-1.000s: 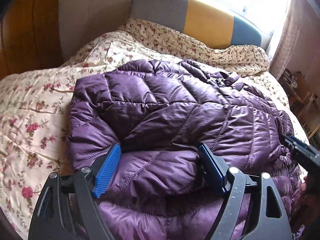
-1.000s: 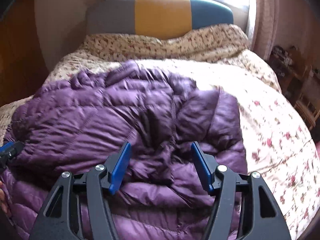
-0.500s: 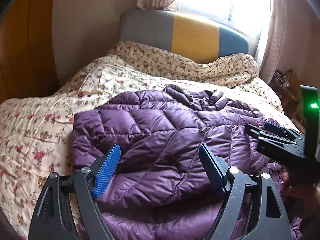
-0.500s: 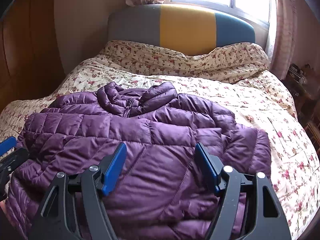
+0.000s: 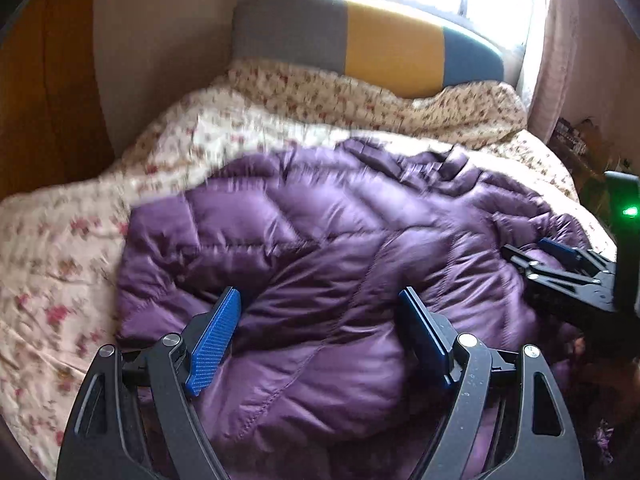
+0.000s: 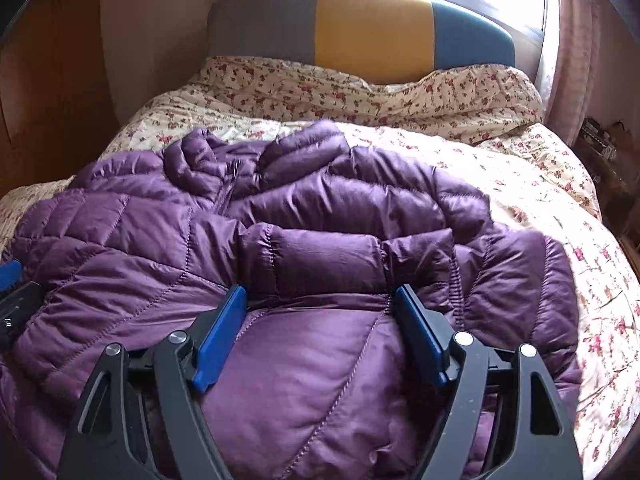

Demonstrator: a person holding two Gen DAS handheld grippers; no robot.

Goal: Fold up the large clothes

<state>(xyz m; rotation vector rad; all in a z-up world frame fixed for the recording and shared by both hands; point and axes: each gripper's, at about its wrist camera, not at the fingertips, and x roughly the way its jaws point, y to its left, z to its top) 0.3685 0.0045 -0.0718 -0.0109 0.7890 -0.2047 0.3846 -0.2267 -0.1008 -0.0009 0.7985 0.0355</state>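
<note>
A purple quilted puffer jacket lies spread on the bed, collar toward the headboard; it also fills the right wrist view, its zipper and collar at upper left. My left gripper is open, jaws wide, hovering over the jacket's near left part. My right gripper is open over the near right part, above a folded sleeve. The right gripper also shows at the right edge of the left wrist view. A blue fingertip of the left gripper shows at the right wrist view's left edge.
The bed has a floral quilt and a grey, yellow and blue headboard under a bright window. A wooden wall stands on the left. A cluttered shelf is at the far right.
Both grippers have pulled back from the jacket, so more of it and the bed shows. The jacket lies flatter with collar and zipper now visible. Both stayed open.
</note>
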